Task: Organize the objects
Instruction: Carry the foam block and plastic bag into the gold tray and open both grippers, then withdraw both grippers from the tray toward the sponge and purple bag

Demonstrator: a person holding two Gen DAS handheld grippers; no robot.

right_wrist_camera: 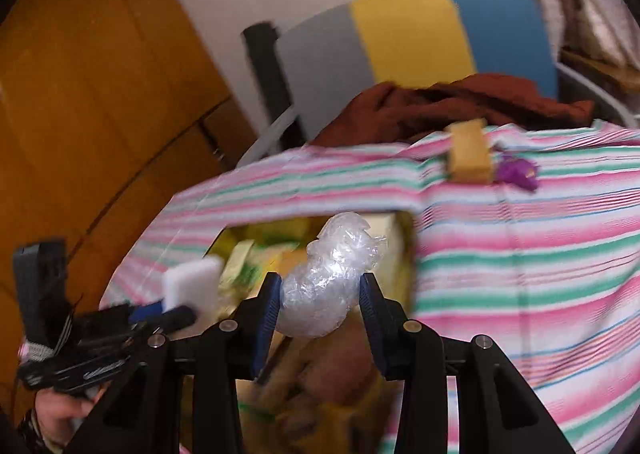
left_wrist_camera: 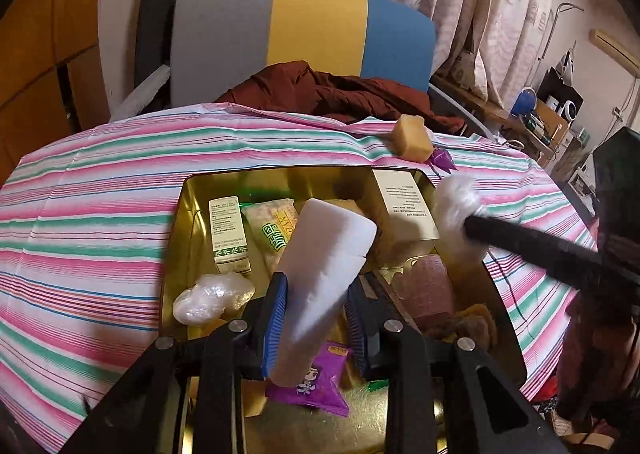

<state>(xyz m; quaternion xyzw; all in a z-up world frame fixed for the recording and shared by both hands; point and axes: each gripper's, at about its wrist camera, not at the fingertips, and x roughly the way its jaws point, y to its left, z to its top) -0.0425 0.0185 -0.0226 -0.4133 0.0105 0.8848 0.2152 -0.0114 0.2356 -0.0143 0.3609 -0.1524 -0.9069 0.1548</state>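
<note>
My left gripper is shut on a white foam block, tilted over an open golden tin. In the tin lie a small white-green box, a green-printed packet, a labelled cream box, a purple snack packet and a clear plastic wad. My right gripper grips another crumpled clear plastic wad above the tin's far right corner. In the left wrist view that wad hangs at a black finger. A tan block and a purple wrapper lie on the cloth behind the tin.
A pink, green and white striped cloth covers the table around the tin. Behind it stands a chair with a grey, yellow and blue back, with a maroon garment on it. Wooden cabinets are at the left, and a cluttered shelf at the right.
</note>
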